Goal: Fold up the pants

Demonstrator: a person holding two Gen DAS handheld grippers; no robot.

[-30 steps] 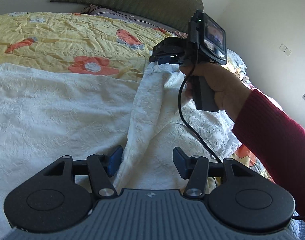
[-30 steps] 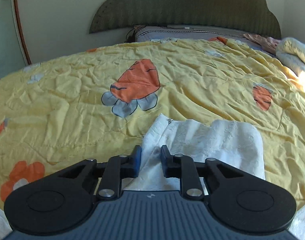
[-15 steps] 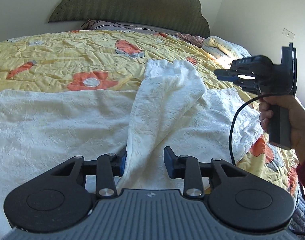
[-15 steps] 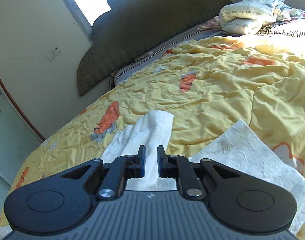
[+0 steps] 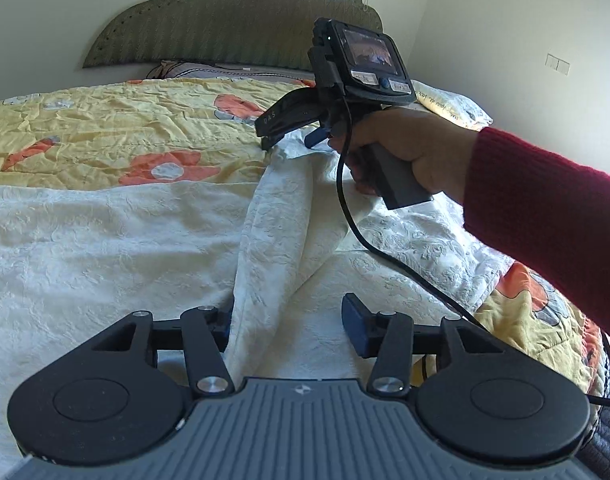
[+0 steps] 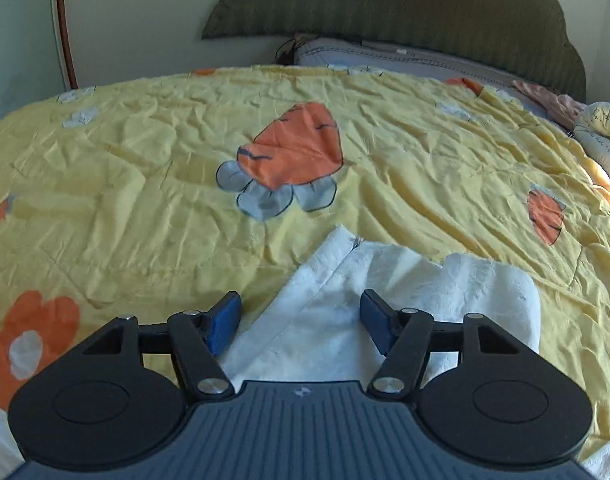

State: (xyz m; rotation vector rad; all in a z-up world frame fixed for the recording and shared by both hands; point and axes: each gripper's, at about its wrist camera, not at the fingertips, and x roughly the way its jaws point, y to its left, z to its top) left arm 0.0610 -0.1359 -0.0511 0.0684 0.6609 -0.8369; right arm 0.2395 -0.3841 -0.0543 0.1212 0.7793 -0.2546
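The white textured pants point(image 5: 105, 240) lie spread on the yellow flowered bedspread point(image 5: 105, 128). One leg runs as a raised fold point(image 5: 277, 232) from my left gripper to the far end. My left gripper point(image 5: 289, 318) is open, its blue pads on either side of the near end of that fold. My right gripper point(image 6: 301, 322) is open over the far cuff point(image 6: 345, 280), which lies on the bedspread point(image 6: 145, 184). In the left wrist view the right gripper point(image 5: 293, 128) hovers at that cuff, held by a hand in a red sleeve point(image 5: 545, 216).
A green headboard point(image 5: 241, 20) and pillows point(image 6: 425, 60) stand at the far end of the bed. A folded quilt point(image 6: 605, 136) lies at the right edge. A black cable point(image 5: 385, 256) hangs from the right gripper across the pants.
The right gripper has swung back to the far cuff and opened its jaws over it. The left gripper's jaws have opened wider around the fold.
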